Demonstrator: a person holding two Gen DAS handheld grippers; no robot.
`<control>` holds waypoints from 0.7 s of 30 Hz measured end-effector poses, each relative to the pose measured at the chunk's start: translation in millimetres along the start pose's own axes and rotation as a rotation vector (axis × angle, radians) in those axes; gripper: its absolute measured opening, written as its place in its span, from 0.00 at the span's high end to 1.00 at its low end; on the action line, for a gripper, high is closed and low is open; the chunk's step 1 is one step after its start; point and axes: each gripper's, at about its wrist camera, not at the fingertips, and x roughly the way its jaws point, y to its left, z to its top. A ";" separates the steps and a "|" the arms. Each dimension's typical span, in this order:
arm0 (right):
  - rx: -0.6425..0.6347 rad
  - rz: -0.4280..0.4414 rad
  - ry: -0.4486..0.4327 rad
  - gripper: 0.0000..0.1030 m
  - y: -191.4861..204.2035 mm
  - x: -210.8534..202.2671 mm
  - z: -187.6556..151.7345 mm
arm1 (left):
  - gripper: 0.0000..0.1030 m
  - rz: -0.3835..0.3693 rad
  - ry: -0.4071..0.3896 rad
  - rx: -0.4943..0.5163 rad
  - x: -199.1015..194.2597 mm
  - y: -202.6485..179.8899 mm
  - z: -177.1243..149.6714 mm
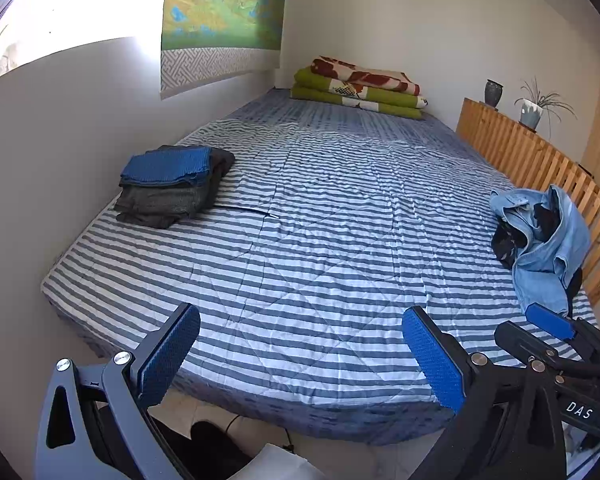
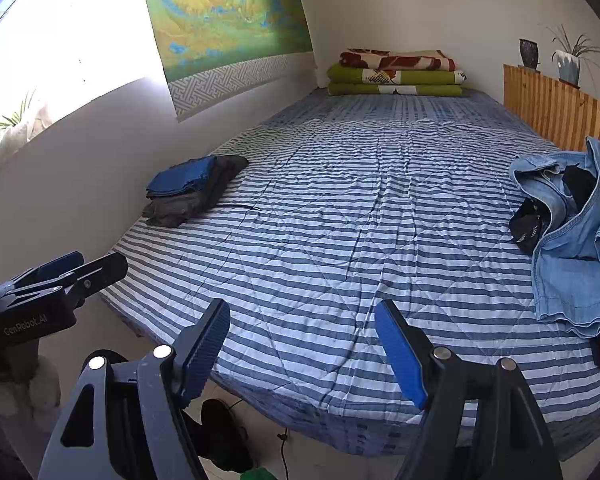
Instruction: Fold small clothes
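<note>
on bed: folded stack at wall side, done. unfolded denim heap at far side, still to fold. left gripper, right gripper both spread apart, empty.

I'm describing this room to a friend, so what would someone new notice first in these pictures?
The striped bed fills both views, with two open tools, left and right, hovering over its near edge. On its right edge lies a crumpled denim heap, unfolded; on its left, by the wall, a neat folded stack topped in blue. A bright landscape hanging hangs on the left wall.
</note>
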 end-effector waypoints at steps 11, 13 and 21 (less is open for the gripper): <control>0.012 0.005 0.002 0.31 -1.9 -0.3 -0.6 | 0.01 0.002 -0.003 0.010 -1.5 -6.8 -0.3; 0.013 0.006 0.003 0.30 -1.6 -0.4 -0.3 | 0.01 0.002 -0.003 0.011 -1.7 -7.4 -0.4; 0.024 0.012 0.007 0.30 -2.1 0.1 -0.1 | 0.01 0.006 -0.006 0.010 -3.5 -8.7 -0.9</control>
